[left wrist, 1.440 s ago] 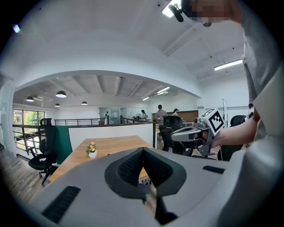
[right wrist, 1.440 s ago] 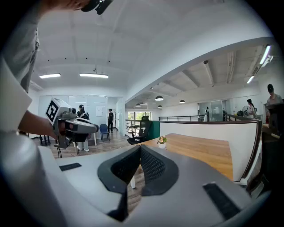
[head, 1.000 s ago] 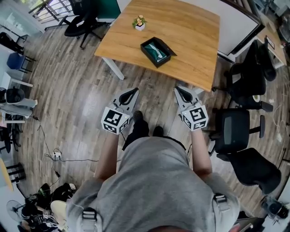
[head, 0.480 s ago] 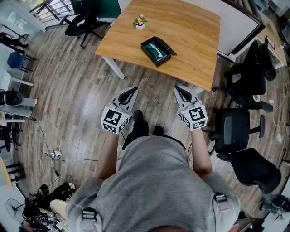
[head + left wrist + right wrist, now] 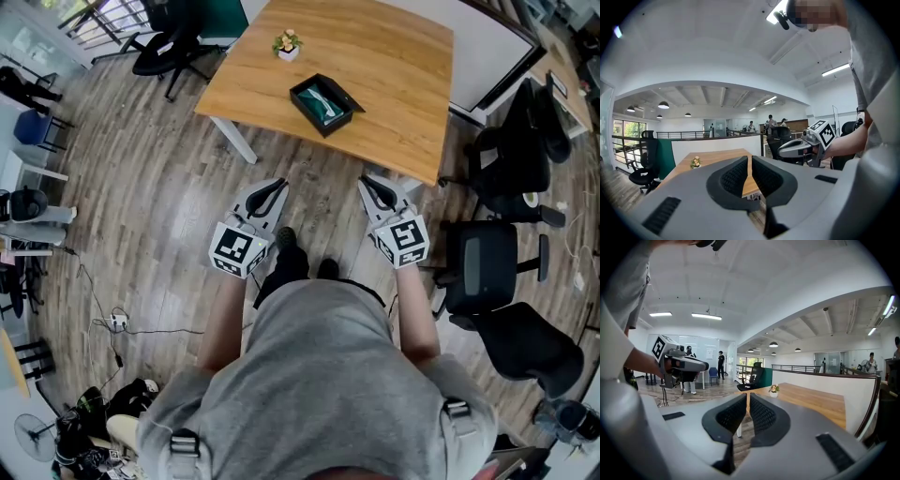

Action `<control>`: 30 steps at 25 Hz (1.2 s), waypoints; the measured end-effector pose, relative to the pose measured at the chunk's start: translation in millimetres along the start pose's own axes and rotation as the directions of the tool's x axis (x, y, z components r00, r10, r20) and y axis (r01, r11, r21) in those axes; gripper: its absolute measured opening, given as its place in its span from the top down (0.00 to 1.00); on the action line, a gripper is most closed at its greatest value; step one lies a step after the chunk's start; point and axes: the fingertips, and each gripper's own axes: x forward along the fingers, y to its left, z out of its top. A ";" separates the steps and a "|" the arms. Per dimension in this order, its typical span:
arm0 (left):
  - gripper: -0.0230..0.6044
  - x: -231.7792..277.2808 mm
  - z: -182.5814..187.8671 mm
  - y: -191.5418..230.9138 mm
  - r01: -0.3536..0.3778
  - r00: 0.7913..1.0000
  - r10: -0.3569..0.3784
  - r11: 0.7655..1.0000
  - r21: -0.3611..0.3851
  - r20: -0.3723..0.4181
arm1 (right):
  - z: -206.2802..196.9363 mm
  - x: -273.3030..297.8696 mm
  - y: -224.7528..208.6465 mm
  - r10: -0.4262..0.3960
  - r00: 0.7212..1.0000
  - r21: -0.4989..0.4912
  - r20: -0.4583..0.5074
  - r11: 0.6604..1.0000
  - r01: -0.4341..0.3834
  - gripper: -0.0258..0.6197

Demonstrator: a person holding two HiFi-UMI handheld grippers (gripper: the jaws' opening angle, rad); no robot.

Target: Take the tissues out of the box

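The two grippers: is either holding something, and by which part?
Nothing is held. The left gripper has its jaws together, empty; the right gripper has just opened its jaws a hair, also empty. The tissue box lies on the table.

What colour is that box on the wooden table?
The box is black, with teal inside; the head view shows it best.

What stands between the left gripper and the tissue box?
Nothing visible. The left gripper, shut and empty, is held over floor short of the table. The table from its near edge to the box is bare; the flower pot stands beyond the box.
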 end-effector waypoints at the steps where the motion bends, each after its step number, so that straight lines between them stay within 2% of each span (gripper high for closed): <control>1: 0.92 0.2 1.0 0.8 -0.005 1.000 0.005 1.000 0.001 0.005 | 0.2 0.1 0.4 0.001 1.000 -0.005 0.000 1.000 -0.001 0.92; 5: 0.81 2.0 0.9 1.5 -0.009 1.000 0.009 1.000 0.002 0.012 | 0.7 -1.0 2.1 0.012 1.000 -0.013 0.014 1.000 -0.012 0.87; 15: 0.67 -0.2 -5.1 4.1 -0.013 1.000 0.013 1.000 -0.005 -0.001 | 10.7 -3.3 8.1 0.036 0.993 0.000 0.108 0.999 -0.037 0.59; 20: 0.60 -2.3 -6.9 6.7 -0.019 1.000 0.019 1.000 -0.005 -0.006 | 15.8 -3.0 8.0 0.011 0.989 0.016 0.145 1.000 -0.013 0.48; 23: 0.57 -3.5 -9.5 9.8 -0.017 1.000 0.017 1.000 -0.008 -0.012 | 14.6 -0.3 9.2 0.006 0.990 0.011 0.142 1.000 -0.008 0.43; 30: 0.56 1.9 -15.4 23.7 -0.012 1.000 0.012 1.000 -0.026 -0.009 | 11.5 11.5 6.8 0.001 0.992 0.008 0.128 1.000 -0.002 0.43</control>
